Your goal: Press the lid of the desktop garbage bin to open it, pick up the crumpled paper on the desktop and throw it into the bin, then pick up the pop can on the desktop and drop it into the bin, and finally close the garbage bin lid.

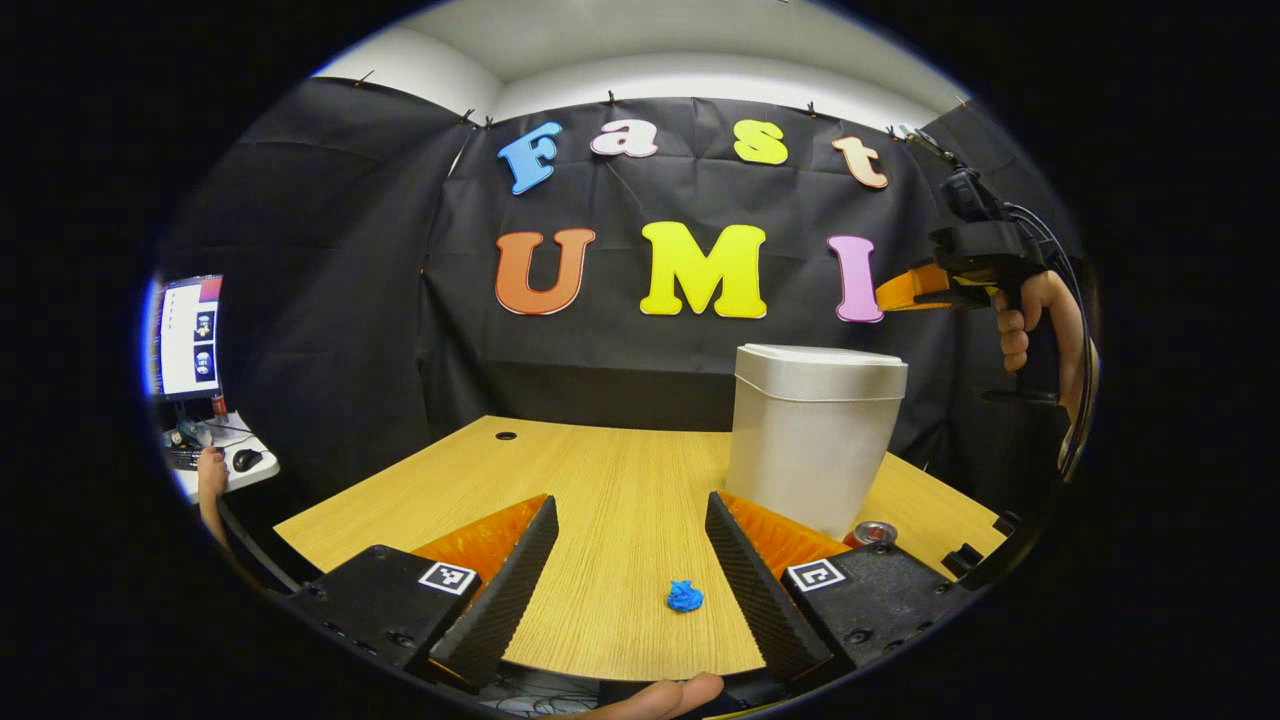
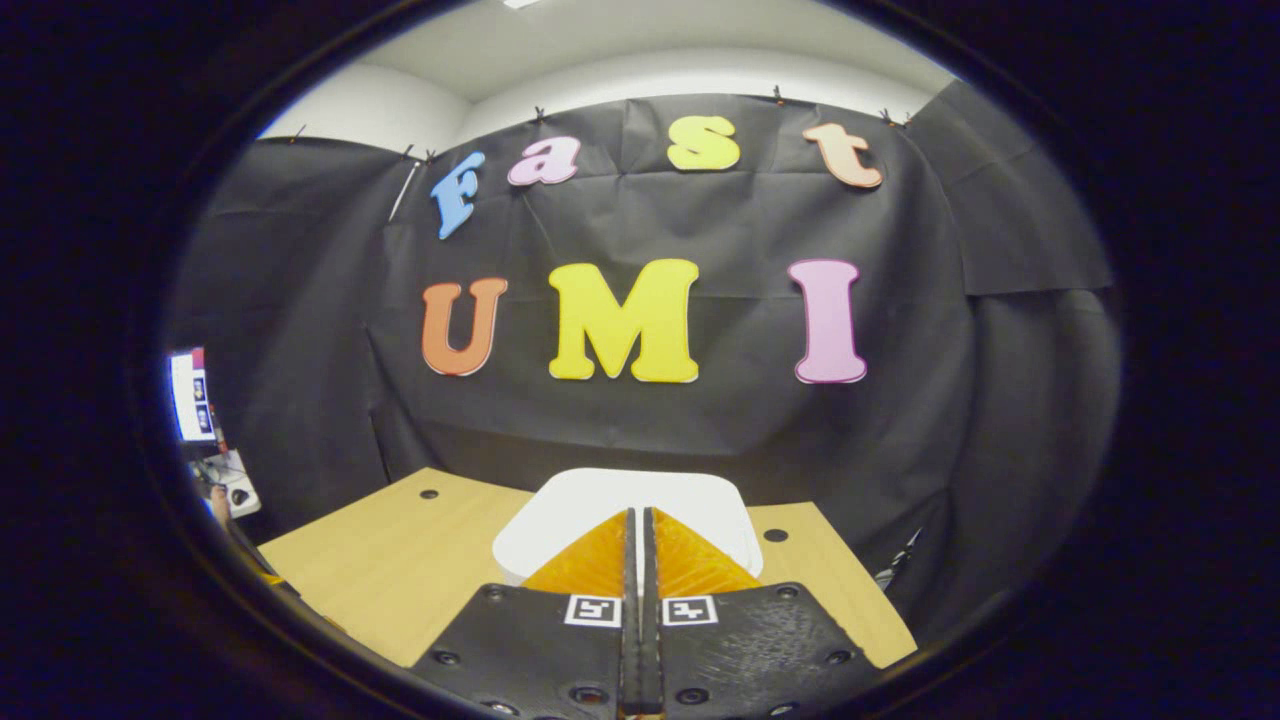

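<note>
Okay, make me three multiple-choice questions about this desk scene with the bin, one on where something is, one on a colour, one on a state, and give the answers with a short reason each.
1. Where does the pop can stand in the left gripper view?
A. On top of the bin lid
B. On the desk at the foot of the bin
C. Between the left gripper's fingers

2. What colour is the crumpled paper?
A. Blue
B. White
C. Yellow

3. How is the bin lid?
A. Swung open
B. Taken off, lying on the desk
C. Closed

Answers:
1 B: the can's top shows beside the base of the garbage bin on the desk.
2 A: the wad between the open fingers of the left gripper is bright blue.
3 C: the lid sits flat on the bin, with the shut right gripper above it.
</note>
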Motion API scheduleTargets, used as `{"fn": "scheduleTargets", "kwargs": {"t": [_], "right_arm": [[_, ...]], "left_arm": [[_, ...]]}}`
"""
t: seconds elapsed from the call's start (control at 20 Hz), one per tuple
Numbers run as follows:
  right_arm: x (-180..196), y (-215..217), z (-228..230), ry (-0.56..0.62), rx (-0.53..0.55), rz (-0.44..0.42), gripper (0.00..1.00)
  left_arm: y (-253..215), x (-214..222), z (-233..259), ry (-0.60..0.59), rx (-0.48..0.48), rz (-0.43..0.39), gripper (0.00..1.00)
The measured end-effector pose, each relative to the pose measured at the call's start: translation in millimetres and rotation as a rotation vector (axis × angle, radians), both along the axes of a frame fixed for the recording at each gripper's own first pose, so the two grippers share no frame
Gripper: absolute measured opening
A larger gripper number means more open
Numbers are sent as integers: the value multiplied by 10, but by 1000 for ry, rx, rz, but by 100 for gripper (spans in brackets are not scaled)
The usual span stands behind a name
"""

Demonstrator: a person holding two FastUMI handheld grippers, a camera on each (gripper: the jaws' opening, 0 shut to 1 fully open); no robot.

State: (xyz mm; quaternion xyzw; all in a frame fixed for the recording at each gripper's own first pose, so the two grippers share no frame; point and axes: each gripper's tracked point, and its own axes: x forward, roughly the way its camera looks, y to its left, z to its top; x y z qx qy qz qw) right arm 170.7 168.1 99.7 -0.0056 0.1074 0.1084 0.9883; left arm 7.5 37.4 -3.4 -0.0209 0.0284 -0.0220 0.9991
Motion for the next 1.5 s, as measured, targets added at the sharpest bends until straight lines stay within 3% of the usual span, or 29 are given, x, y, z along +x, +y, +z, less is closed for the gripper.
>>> {"fn": "scheduleTargets", "kwargs": {"t": [0.25,0.6,0.75,0.85,1.05,1.3,1.4,1.45,1.5], "right_arm": [[158,218,-267,77,-31,21,0],[391,248,-554,210,-29,-17,0],[328,231,-643,293,-15,-20,1],[332,223,-633,269,-39,-14,1],[4,191,-403,134,-63,-26,0],[-564,263,-398,94,33,13,1],[-725,288,-401,68,38,39,14],[-790,278,-394,49,28,44,46],[-842,246,-383,27,10,39,55]], "left_arm": [[-16,7,-34,8,11,-6,97],[-31,56,-72,25,5,-13,97],[-236,33,-105,53,-95,-101,96],[-223,30,-149,74,-126,-102,96],[-148,53,-94,45,-59,-69,96],[-227,41,-199,51,-22,-73,96],[-235,55,-232,61,-21,-69,96],[-235,55,-245,61,-20,-68,96],[-228,55,-249,62,-18,-66,96]]}}
